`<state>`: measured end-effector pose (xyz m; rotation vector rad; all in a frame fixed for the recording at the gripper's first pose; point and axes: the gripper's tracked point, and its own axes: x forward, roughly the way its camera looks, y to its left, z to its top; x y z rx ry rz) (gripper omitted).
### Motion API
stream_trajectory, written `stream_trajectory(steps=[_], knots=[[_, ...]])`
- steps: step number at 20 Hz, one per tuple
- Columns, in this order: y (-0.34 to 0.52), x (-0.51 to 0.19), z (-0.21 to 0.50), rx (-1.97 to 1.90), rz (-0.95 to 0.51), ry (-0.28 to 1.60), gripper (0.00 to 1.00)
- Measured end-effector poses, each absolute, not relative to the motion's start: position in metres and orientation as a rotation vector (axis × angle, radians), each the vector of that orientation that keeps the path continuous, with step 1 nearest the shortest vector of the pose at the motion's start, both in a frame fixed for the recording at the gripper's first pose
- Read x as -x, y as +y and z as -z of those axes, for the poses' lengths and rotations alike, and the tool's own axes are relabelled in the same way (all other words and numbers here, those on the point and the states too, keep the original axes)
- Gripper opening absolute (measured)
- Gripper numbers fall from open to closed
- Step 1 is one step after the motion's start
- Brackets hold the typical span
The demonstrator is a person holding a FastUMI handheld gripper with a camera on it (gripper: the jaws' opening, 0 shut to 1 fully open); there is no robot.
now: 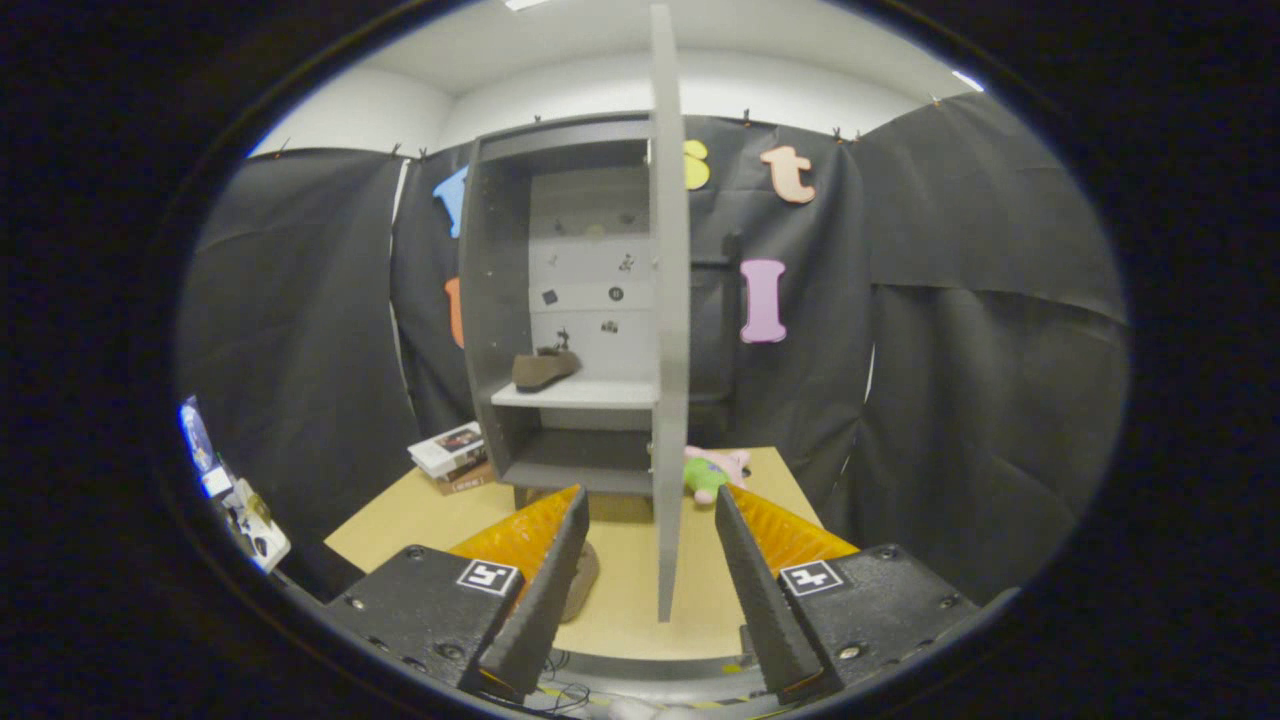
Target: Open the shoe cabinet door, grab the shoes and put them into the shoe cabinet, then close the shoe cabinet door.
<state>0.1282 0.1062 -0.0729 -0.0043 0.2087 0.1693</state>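
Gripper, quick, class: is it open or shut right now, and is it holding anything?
Gripper: open, holding nothing; the door's edge stands between its fingers, untouched.

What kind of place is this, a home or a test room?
Probably a staged test booth, not a home: black cloth walls surround a small table, where a shoe cabinet stands with its door open. The tongs are open.

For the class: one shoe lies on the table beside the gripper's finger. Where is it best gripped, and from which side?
Probably from above, across its narrow width. The shoe on the table lies flat and low, partly hidden behind one finger of the open gripper, clear of the open cabinet door.
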Motion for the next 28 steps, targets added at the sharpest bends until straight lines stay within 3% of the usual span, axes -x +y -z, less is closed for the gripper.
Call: stream_trajectory(steps=[7,16,28], knots=[[0.204,-0.143,0.184,-0.028,-0.249,0.361,0.82],[0.293,-0.218,0.298,-0.019,-0.286,0.473,0.82],[0.328,-0.340,0.415,-0.131,-0.202,0.663,0.82]])
